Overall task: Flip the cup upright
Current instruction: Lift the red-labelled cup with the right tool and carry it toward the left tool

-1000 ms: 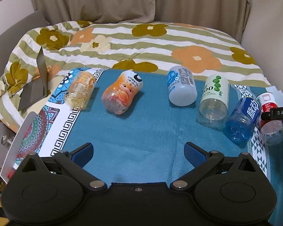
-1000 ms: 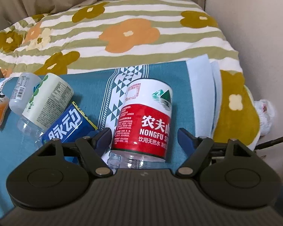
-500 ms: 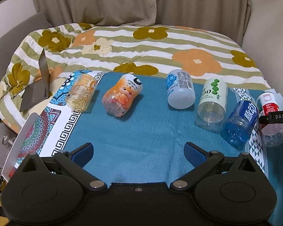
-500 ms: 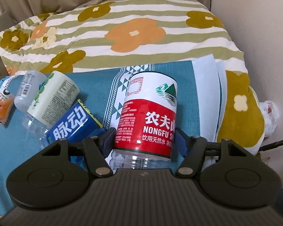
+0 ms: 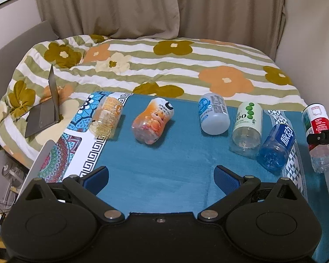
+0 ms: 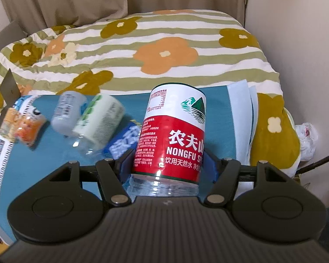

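Between right gripper (image 6: pixel 167 166) fingers: "NONGFU" cup (image 6: pixel 173 135).

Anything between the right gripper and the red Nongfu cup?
No. The right gripper already clamps the red-labelled cup, pads on both sides. The blue-labelled cup lies close on its left, so it may get brushed.

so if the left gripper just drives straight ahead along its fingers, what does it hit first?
Probably the orange bottle lying on the blue cloth. The left gripper is open, with bare cloth between its jaws, and that bottle sits nearest its centre line. Depth is unclear, so it could pass over it.
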